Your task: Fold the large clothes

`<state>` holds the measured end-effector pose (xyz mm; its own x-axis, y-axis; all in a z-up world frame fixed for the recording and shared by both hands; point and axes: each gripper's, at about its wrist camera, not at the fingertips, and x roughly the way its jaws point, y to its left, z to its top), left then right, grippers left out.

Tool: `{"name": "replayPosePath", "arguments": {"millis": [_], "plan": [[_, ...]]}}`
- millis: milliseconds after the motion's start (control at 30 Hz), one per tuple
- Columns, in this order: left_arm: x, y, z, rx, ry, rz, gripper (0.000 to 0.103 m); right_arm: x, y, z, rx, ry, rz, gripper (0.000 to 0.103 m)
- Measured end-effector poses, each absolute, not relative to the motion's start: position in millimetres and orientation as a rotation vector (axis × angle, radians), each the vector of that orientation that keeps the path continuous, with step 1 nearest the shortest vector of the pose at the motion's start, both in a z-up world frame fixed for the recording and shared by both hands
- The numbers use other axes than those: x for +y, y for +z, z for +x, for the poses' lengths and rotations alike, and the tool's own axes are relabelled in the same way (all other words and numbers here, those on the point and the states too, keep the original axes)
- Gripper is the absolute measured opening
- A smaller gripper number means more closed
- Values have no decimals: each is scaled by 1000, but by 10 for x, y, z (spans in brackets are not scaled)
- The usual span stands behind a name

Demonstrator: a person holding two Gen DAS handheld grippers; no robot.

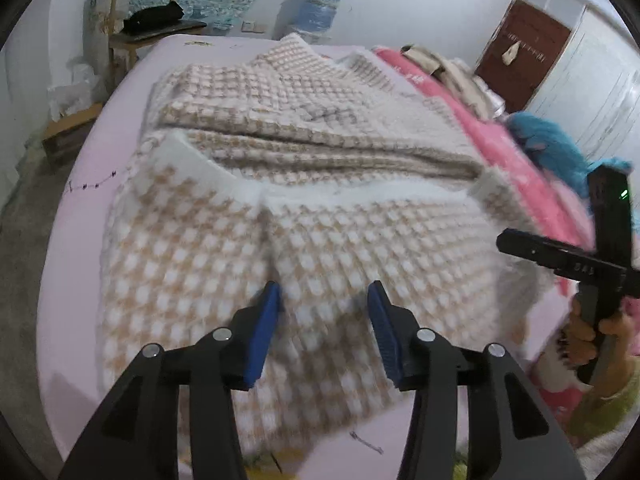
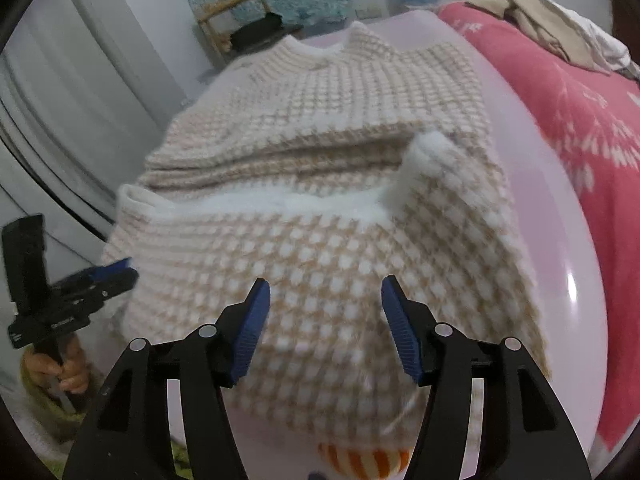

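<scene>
A beige-and-white checked knit sweater lies on the pale pink bed sheet, its lower part folded up over the body. It also shows in the right wrist view, collar at the far end. My left gripper is open and empty, just above the near folded edge. My right gripper is open and empty above the near edge too. The right gripper's body shows in the left wrist view, and the left gripper in the right wrist view.
A pink blanket with loose clothes lies along the bed's right side. A wooden chair and a water jug stand beyond the bed. A brown door is at the far right.
</scene>
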<state>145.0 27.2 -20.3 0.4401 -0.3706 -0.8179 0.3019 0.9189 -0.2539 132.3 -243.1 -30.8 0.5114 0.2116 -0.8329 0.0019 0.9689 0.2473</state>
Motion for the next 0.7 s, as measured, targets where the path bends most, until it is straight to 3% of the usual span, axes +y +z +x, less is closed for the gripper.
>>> {"name": "replayPosePath", "arguments": {"millis": [100, 200, 300, 367, 467, 700], "plan": [[198, -223, 1457, 1007, -386, -28, 45, -2426, -470, 1473, 1050, 113, 209, 55], [196, -260, 1458, 990, -375, -16, 45, -2303, -440, 1415, 1041, 121, 168, 35], [203, -272, 1429, 974, -355, -2, 34, -2254, -454, 1339, 1042, 104, 132, 18], [203, -276, 1431, 962, -341, 13, 18, -2263, -470, 1334, 1042, 107, 137, 5], [219, -269, 1458, 952, -350, -2, 5, -2261, -433, 1320, 1022, 104, 133, 2], [264, -13, 1442, 852, -343, 0, 4, -2298, -14, 1209, 894, 85, 123, 1]]}}
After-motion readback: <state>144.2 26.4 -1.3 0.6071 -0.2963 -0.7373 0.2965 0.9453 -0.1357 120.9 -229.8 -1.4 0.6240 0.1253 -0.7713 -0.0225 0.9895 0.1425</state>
